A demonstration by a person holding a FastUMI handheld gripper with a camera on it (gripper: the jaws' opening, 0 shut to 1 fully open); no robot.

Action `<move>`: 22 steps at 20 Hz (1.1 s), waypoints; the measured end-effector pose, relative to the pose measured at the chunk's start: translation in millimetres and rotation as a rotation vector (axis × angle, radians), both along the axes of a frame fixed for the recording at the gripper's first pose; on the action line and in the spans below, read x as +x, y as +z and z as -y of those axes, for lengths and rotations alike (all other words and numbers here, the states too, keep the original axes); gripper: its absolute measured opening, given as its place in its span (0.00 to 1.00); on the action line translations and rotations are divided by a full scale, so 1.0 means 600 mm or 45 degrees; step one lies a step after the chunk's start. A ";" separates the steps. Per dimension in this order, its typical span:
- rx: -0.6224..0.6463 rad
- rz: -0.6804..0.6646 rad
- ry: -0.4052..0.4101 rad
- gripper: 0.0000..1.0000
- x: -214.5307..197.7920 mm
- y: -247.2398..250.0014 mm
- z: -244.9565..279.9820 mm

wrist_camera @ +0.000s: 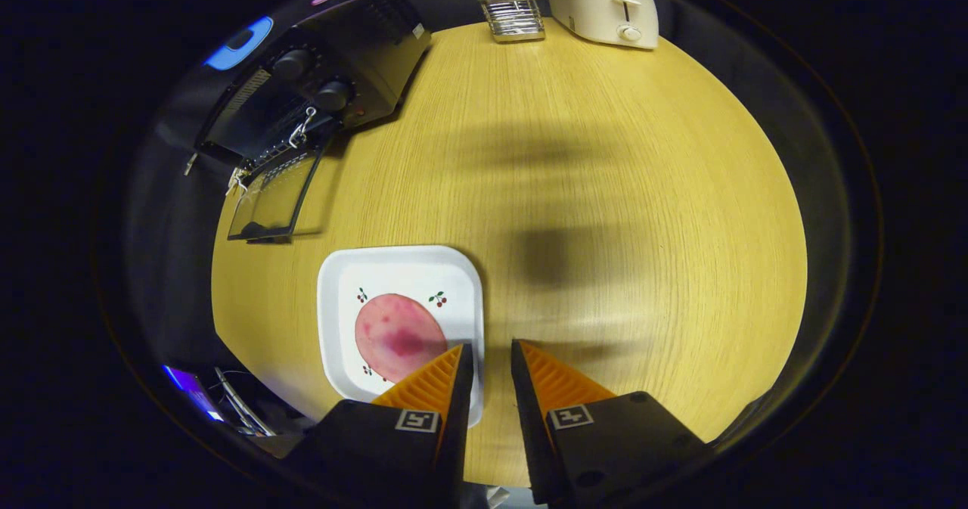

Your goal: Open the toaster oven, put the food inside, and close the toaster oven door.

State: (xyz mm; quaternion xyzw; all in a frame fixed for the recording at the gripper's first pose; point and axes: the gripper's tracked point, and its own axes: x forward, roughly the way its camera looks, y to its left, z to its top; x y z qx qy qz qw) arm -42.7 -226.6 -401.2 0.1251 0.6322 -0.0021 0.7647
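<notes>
A black toaster oven point(340, 78) stands at the far left corner of the wooden table, its glass door point(274, 195) folded down open toward me. A white square plate point(336, 282) with cherry prints lies near the front edge, carrying a round pink slice of food point(397, 335). My gripper point(491, 350) hovers above the plate's right rim, its fingers a small gap apart with nothing between them. The left fingertip point(454, 365) overlaps the slice's near right edge in the view; the right fingertip is over bare wood.
A cream pop-up toaster point(605, 10) and a small metal rack point(513, 16) with a wooden stick stand at the table's far edge. The wooden table point(605, 191) stretches wide between them and the plate. Cables hang off the near left corner point(242, 407).
</notes>
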 end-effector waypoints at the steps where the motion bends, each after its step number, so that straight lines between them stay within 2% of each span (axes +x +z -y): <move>1: -0.017 -0.015 0.000 0.38 0.001 -0.002 0.000; 5: -0.127 -0.094 0.034 0.37 -0.001 -0.011 0.000; 7: -0.098 -0.157 -0.008 0.20 0.003 -0.010 -0.014; 8: -0.086 -0.164 -0.009 0.16 0.002 -0.011 -0.013; 11: -0.059 -0.157 -0.037 0.16 0.003 -0.011 -0.012; 12: -0.027 -0.154 -0.038 0.06 -0.001 -0.012 -0.015; 14: 0.027 -0.143 -0.065 0.06 -0.001 -0.009 -0.013; 17: 0.169 -0.130 -0.142 0.05 -0.006 -0.006 -0.021; 22: 0.393 -0.071 -0.393 0.05 -0.021 0.019 -0.025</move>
